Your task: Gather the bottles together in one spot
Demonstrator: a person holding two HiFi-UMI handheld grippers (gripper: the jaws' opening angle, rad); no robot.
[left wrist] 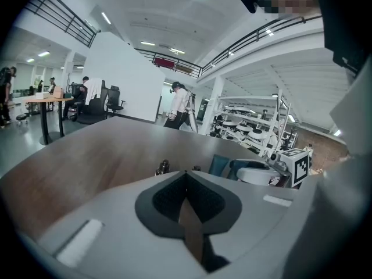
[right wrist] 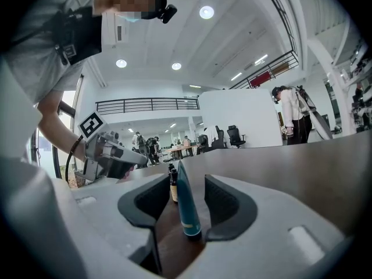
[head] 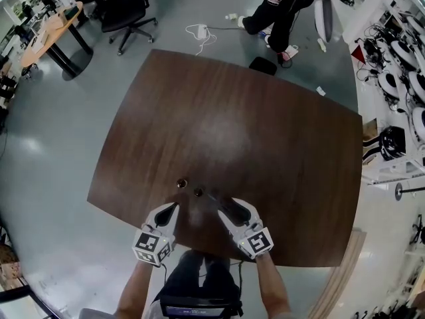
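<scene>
Two small brown bottles point(head: 180, 183) point(head: 198, 192) stand near the front of the dark wooden table point(head: 265, 145). A teal tube point(right wrist: 187, 205) stands upright on its cap between the jaws of my right gripper point(right wrist: 185, 183), with a gap on each side, so the jaws are open. One brown bottle point(right wrist: 173, 188) sits just behind the tube. In the head view the right gripper point(head: 226, 205) is to the right of the bottles. My left gripper point(head: 170, 209) is just in front of them with its tips together and nothing held. Its own view shows both bottles point(left wrist: 163, 167) point(left wrist: 196, 168) past the left gripper point(left wrist: 186, 173).
The table's near edge runs right under both grippers. Beyond the far edge a person point(head: 282, 12) stands on the grey floor, with a black office chair point(head: 126, 8) and a desk point(head: 53, 32) at far left. Racks of equipment point(head: 398, 78) line the right side.
</scene>
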